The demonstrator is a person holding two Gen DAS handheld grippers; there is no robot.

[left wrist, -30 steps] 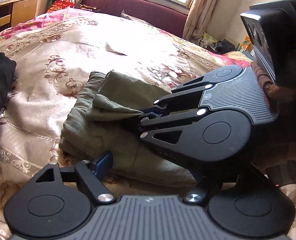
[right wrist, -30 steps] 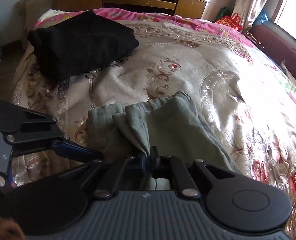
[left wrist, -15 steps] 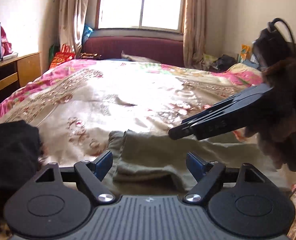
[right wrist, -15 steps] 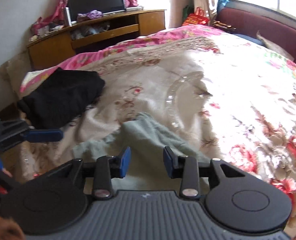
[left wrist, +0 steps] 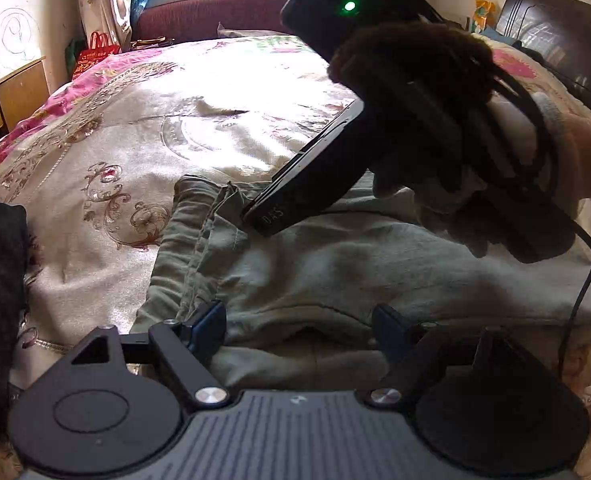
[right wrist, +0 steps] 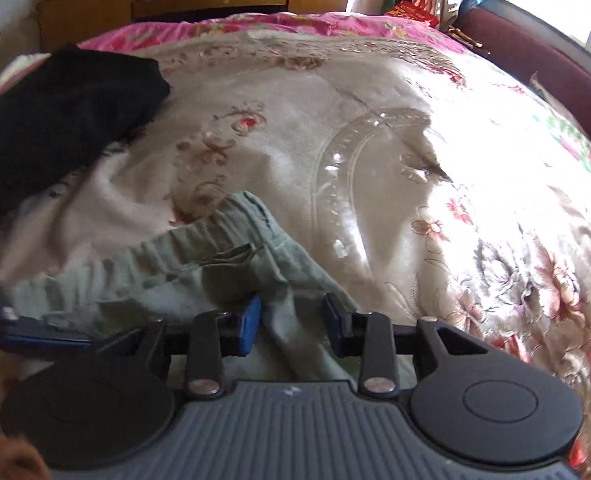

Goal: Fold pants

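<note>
You had the green pants (left wrist: 335,264) lying folded on the bed (left wrist: 143,128), near the black garment (right wrist: 55,120). Your left gripper (left wrist: 299,320) hung over their near edge, jaws spread; your right gripper (right wrist: 291,320), jaws likewise spread and empty, pressed down by the waistband, likely to flatten the fold.

Olive pants (left wrist: 335,264) folded on bedspread (left wrist: 135,128)

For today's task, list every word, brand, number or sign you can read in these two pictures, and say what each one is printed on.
"DAS" on the side of the right gripper, as seen from the left wrist; the letters may go on out of sight.
A small pale logo on the ribbed body of the left gripper: too small to read.
Pale print on the red bag by the curtain: too blurred to read.
</note>
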